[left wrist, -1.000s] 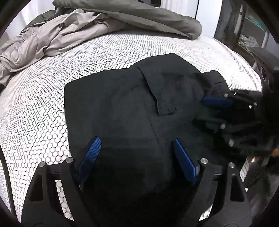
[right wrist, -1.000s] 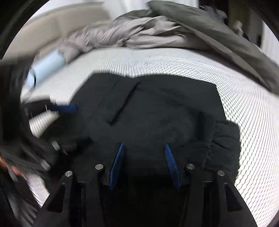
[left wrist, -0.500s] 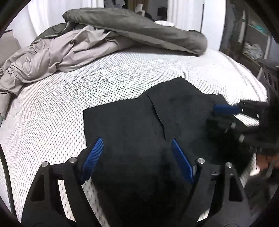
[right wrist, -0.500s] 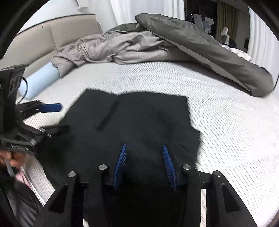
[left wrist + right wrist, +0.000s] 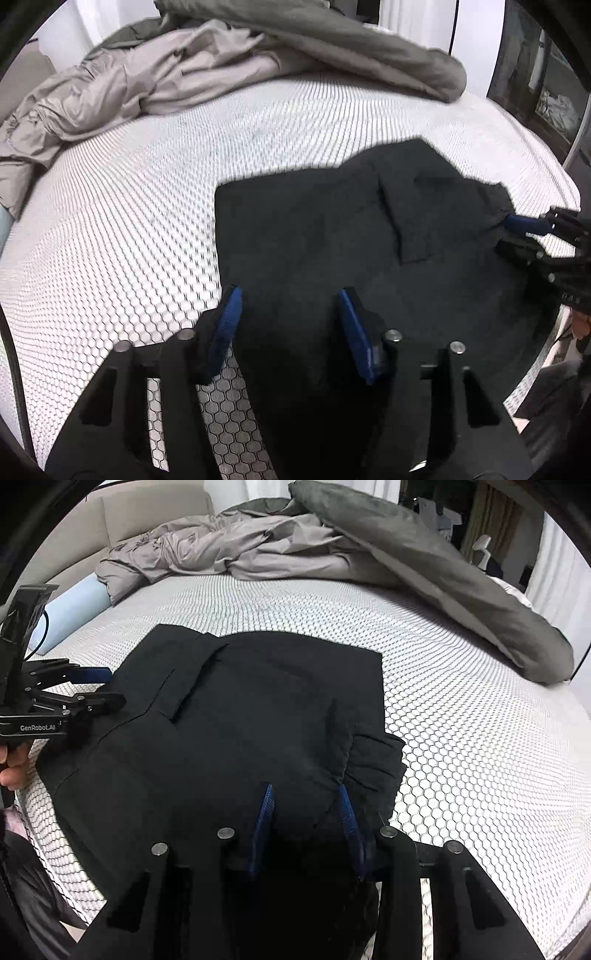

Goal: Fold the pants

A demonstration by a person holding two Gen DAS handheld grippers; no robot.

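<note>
Black pants (image 5: pixel 314 229) lie folded on the white honeycomb mattress (image 5: pixel 129 221), a pocket flap facing up. My left gripper (image 5: pixel 289 293) points down over their near left edge. Its jaws are closing with black cloth lying between the blue pads, which stand apart from it. The right wrist view shows that gripper (image 5: pixel 114 686) at the left edge of the pants (image 5: pixel 258 701). My right gripper (image 5: pixel 305 788) is closing on a bunched ridge of cloth beside the gathered cuff. In the left wrist view the pants' corner is drawn into the right gripper (image 5: pixel 503 232).
A rumpled grey duvet (image 5: pixel 258 55) is heaped across the far side of the bed. A pale blue bolster (image 5: pixel 74 609) lies by the beige headboard (image 5: pixel 147 513). A person's hand (image 5: pixel 14 760) holds the left gripper. Dark shelving (image 5: pixel 554 92) stands past the bed's right edge.
Both grippers have lifted and drawn back a little from the pants. The left jaws have narrowed a lot, the right jaws slightly. The gathered cuff shows again at the right.
</note>
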